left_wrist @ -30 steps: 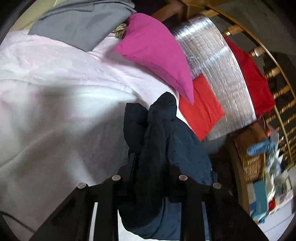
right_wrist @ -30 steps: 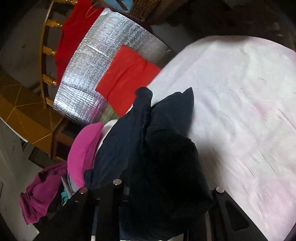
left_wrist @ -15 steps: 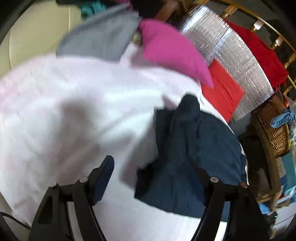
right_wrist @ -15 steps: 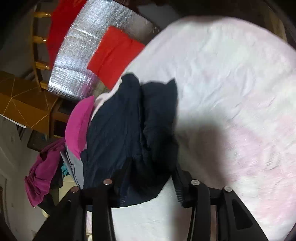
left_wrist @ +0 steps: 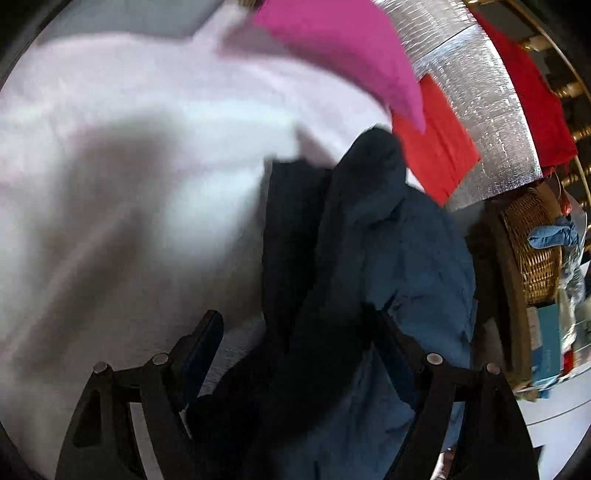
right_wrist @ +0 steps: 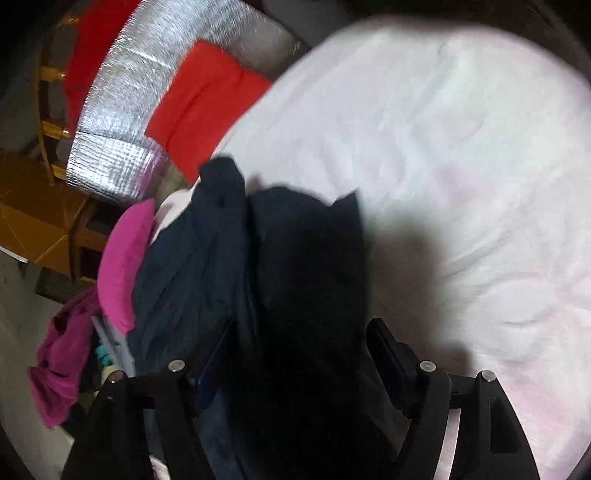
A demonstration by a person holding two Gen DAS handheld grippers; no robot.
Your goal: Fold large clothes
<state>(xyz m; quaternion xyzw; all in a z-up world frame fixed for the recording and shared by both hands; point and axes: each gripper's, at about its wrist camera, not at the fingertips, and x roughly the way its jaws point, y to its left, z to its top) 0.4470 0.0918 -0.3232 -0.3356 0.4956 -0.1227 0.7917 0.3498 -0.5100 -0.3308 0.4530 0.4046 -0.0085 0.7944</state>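
A dark navy garment (left_wrist: 388, 251) lies bunched on the white sheet (left_wrist: 129, 184) near the bed's edge. My left gripper (left_wrist: 295, 332) stands wide open over its near end. The cloth lies between the fingers, and the left finger (left_wrist: 207, 332) is clear of it. In the right wrist view the same navy garment (right_wrist: 295, 258) rests in folds on the sheet (right_wrist: 443, 147). My right gripper (right_wrist: 301, 343) straddles it with its jaws opening. Its right finger (right_wrist: 384, 343) stands free of the fabric, while cloth partly covers the other.
A magenta pillow (left_wrist: 343, 48) and a grey cloth (left_wrist: 129, 18) lie at the far side of the bed. Beyond the edge are a red cloth (left_wrist: 436, 140) on a silver foil mat (left_wrist: 480, 92), a wicker basket (left_wrist: 535, 251) and a magenta garment (right_wrist: 59, 362).
Both grippers were shut on the navy garment a second ago. Their jaws have spread apart, both hands have sunk, and the garment has dropped onto the sheet.
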